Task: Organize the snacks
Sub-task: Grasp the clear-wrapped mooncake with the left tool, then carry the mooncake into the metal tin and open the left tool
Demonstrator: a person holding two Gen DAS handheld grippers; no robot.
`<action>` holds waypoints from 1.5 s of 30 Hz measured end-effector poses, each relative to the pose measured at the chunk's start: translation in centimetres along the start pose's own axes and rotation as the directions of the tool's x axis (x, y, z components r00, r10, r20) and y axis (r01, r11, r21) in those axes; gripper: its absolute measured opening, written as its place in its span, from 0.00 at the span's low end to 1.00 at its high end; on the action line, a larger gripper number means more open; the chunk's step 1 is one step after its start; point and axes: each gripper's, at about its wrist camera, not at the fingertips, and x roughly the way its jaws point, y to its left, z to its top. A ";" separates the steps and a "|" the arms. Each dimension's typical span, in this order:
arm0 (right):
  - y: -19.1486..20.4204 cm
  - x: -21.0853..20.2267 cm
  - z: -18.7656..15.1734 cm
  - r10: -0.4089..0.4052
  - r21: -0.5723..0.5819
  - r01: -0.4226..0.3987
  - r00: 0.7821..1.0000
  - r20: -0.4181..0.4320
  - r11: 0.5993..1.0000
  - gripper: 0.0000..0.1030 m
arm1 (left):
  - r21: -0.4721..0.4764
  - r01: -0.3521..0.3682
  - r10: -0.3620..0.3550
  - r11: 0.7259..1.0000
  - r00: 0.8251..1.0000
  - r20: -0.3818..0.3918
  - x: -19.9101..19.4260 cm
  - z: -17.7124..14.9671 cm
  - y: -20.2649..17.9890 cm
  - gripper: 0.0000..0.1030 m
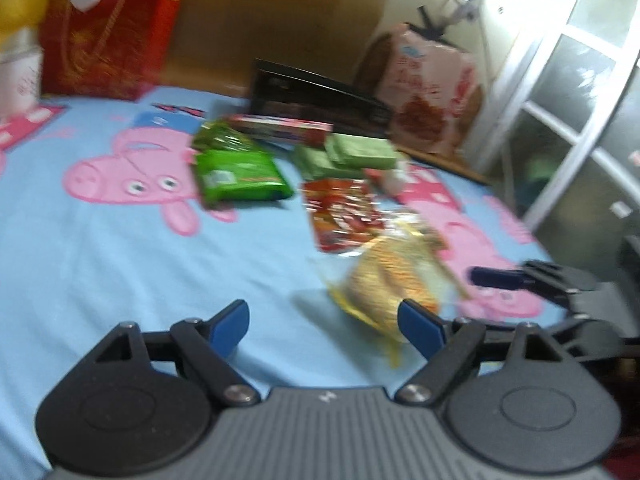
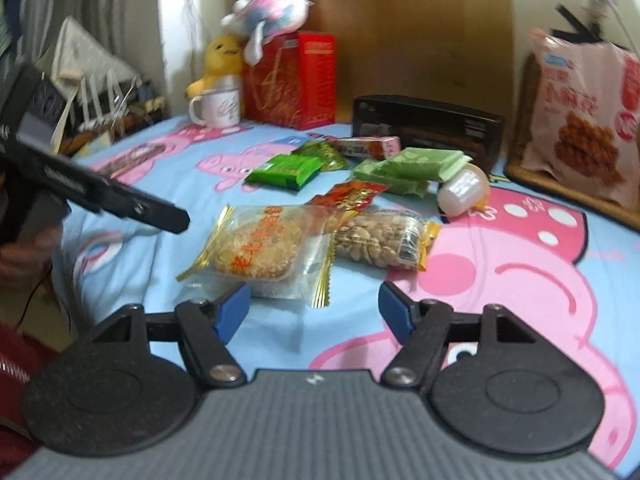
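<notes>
1. Just ahead of my right gripper [image 2: 314, 310], on the blue cartoon-pig sheet [image 2: 520, 320], lies the sesame cake packet [image 2: 260, 246]; my right jaws stand wide apart with nothing between them, their blue pads off the wrapper.
2. Touching the cake packet's right end is the peanut bag [image 2: 380, 242], and the red sachet [image 2: 350, 196] overlaps both from behind.
3. Beyond the cake packet sit the bright green packet [image 2: 286, 170], the pale green packs [image 2: 408, 168] and, at their right, a small white bottle [image 2: 462, 190] lying tilted.
4. Farther back from the cake packet are a pink box [image 2: 368, 146] and a black box [image 2: 428, 128].
5. My right view alone shows clearly a white mug [image 2: 216, 108], a yellow plush [image 2: 222, 60] and a red carton [image 2: 292, 80] far behind the cake packet, and my left gripper [image 2: 120, 200] as a dark bar to its left.
6. My left view is blurred: my left gripper [image 1: 324, 330] is also spread wide and empty, the cake packet [image 1: 384, 284] just before its right pad; whether they touch I cannot tell.
7. That view alone shows a white-framed glass door [image 1: 568, 92] right of the cake packet, and my right gripper [image 1: 532, 280] beside the packet.
8. Both views show a big pink snack bag [image 2: 584, 120] behind, at the far right.
</notes>
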 end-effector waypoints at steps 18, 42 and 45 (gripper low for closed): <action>5.2 8.7 4.1 0.165 -0.118 -0.170 0.985 -0.052 0.978 0.58 | -0.151 0.012 -0.009 0.988 1.000 0.018 0.7 1.9 4.2 0.41; -13.1 15.1 15.0 -0.165 0.041 0.161 0.977 0.137 0.986 0.62 | 0.084 -0.028 0.016 0.996 0.990 0.141 19.9 24.6 0.2 0.46; -13.2 15.3 14.5 -0.188 0.052 0.182 0.971 0.151 0.982 0.71 | 0.081 -0.054 0.042 0.995 0.989 0.141 21.1 24.5 -0.1 0.47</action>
